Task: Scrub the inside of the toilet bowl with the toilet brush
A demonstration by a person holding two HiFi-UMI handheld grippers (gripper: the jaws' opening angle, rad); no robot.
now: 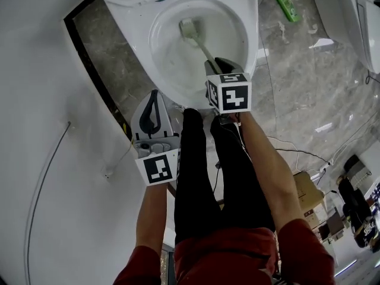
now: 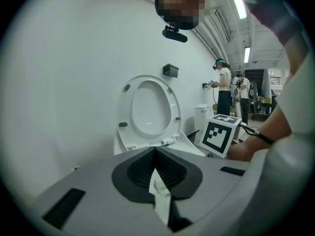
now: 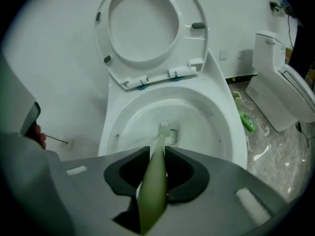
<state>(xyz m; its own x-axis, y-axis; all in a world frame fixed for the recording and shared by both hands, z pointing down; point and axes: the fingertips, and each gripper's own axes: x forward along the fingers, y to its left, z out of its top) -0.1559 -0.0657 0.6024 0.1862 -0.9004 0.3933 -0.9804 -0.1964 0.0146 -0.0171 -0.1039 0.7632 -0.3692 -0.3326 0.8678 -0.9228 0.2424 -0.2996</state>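
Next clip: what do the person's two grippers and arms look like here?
The left gripper and right gripper both have light grey bodies with black-lined, curved jaws. Each carries a white cube printed with black square markers: left cube, right cube. The person wears dark red sleeves that leave the forearms bare, and black trousers.

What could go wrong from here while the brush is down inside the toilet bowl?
1. The right gripper pinches the toilet brush only by its smooth, tapering handle. Hard scrubbing might twist it or slip it out of the jaws.
2. The brush head sits low in the toilet bowl, and the person's legs are close to its front edge, so brisk strokes could splash them.
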